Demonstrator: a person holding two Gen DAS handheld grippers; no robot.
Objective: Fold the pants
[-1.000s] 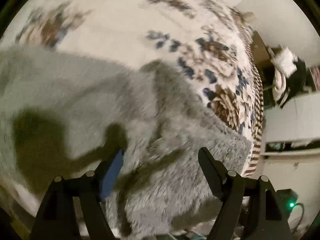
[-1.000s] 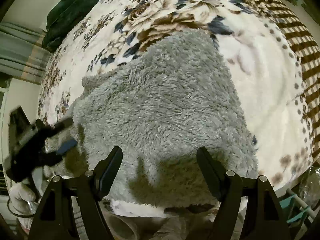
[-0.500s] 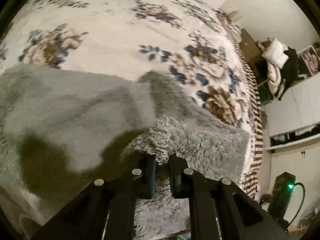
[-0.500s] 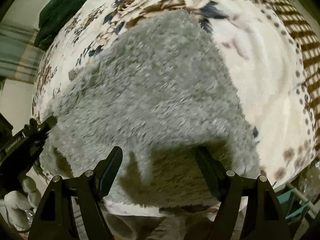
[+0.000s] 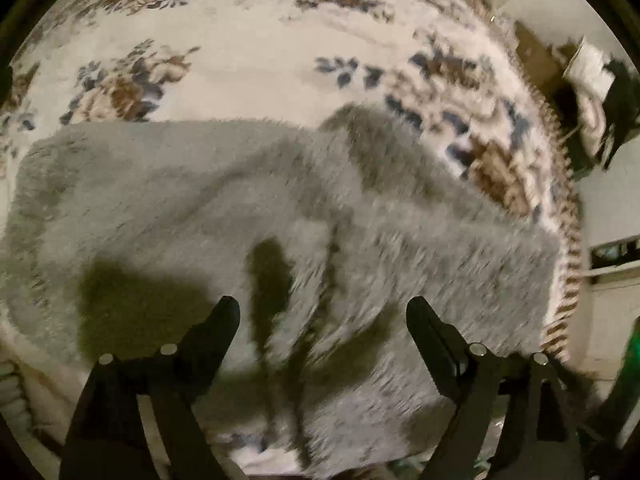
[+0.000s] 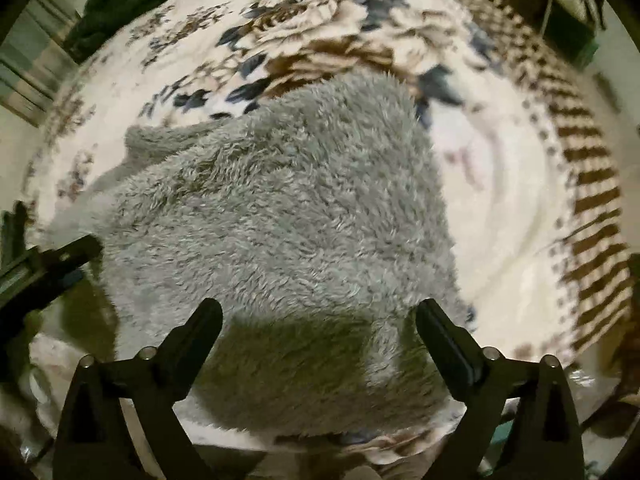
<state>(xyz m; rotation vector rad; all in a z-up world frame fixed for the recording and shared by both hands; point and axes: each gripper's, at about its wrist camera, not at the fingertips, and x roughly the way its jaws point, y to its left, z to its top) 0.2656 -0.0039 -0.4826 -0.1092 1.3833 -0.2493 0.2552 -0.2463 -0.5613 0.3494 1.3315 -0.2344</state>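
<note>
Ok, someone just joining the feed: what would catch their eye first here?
The fluffy grey pants fill the middle of both views, spread on a cream floral blanket with a brown striped border on its right. Both the left hand-held gripper and the right hand-held gripper hover open above the fleece, throwing dark shadows on it.

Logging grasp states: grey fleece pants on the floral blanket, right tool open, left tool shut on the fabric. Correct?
Not quite. The left tool is open too: the left wrist view shows its fingers spread wide above the grey fleece pants, gripping nothing. The rest holds: the pants lie on the floral blanket and the right tool is open.
</note>
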